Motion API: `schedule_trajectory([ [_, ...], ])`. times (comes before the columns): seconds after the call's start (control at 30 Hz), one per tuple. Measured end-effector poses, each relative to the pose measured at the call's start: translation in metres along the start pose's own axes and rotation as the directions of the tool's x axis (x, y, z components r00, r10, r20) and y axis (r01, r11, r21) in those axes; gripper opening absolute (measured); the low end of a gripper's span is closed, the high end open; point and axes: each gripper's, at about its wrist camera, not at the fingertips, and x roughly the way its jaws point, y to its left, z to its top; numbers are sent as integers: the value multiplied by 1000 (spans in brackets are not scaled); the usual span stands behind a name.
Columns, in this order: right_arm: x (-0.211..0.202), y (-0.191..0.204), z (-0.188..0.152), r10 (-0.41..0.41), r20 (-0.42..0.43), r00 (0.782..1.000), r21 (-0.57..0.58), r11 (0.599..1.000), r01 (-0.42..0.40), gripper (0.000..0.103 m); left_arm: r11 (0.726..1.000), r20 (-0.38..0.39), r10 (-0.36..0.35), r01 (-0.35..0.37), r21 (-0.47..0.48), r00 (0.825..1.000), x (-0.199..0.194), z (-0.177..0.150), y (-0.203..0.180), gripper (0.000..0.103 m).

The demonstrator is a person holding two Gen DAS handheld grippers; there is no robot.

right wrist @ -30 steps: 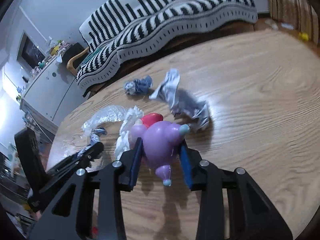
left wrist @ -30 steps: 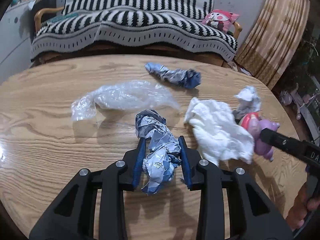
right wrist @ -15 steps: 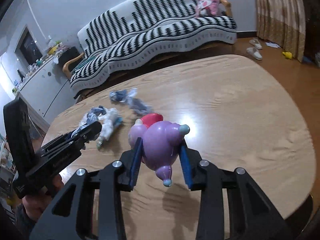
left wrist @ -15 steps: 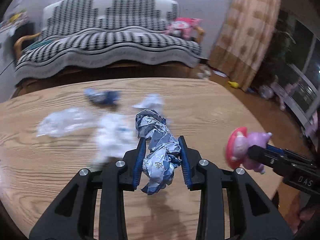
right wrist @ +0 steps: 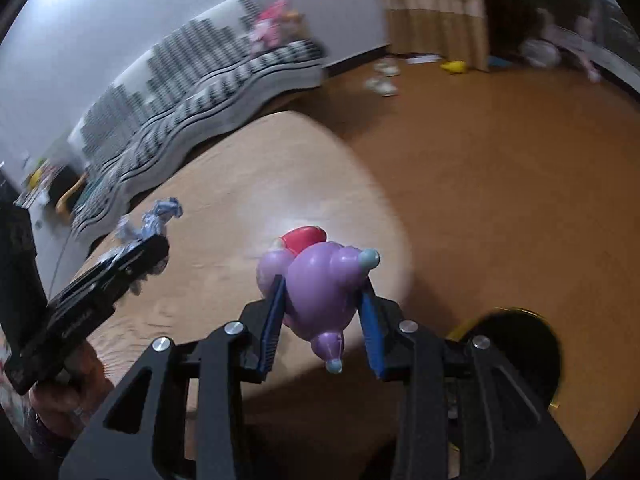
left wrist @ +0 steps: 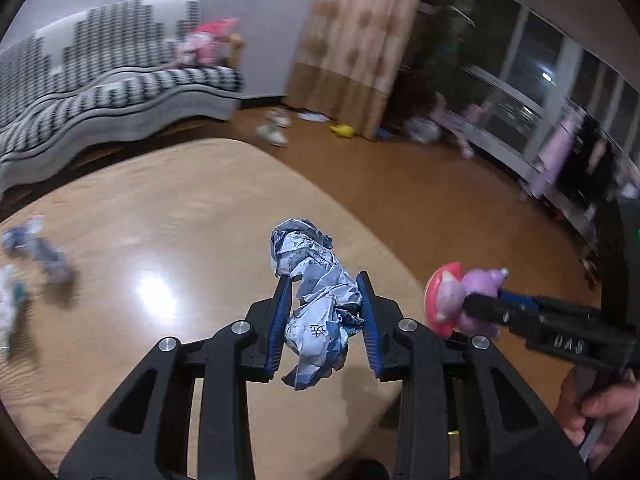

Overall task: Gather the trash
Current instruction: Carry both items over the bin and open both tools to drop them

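Crumpled silver-blue foil wrapper is clamped between the blue pads of the left hand-held gripper, its long axis running forward beyond the fingertips, above the tabletop edge. The right hand-held gripper is closed on a purple and red toy figure. A dark round bin with a yellow rim lies low on the right, on the floor just beside the right hand-held gripper, so I judge the right hand is nearer to it. More scraps remain far left on the tabletop.
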Motion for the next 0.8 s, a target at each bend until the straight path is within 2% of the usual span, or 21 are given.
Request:
schedule_trajectory([
  [0.07, -13, -32, -8, -66, 6, 998, 35, 997, 65, 36, 998, -34, -51, 53, 47, 998, 14, -9, -36, 32],
  [0.17, -31, -88, -25, -179, -15, 984, 112, 977, 180, 36, 985, -71, -109, 117, 127, 991, 27, -22, -82, 32],
  [0.37, -45, -148, -48, -281, -64, 957, 184, 940, 288, 37, 955, -127, -154, 180, 234, 980, 46, -47, -146, 32],
  [0.57, -51, -159, -62, -288, -83, 954, 173, 939, 298, 37, 939, -160, -160, 201, 280, 974, 60, -62, -170, 32],
  [0.73, -56, -155, -63, -285, -80, 955, 166, 941, 295, 39, 936, -171, -150, 196, 293, 974, 65, -67, -172, 32],
  [0.8, -54, -151, -61, -295, -79, 952, 149, 941, 304, 64, 936, -178, -142, 190, 295, 974, 67, -70, -175, 32],
])
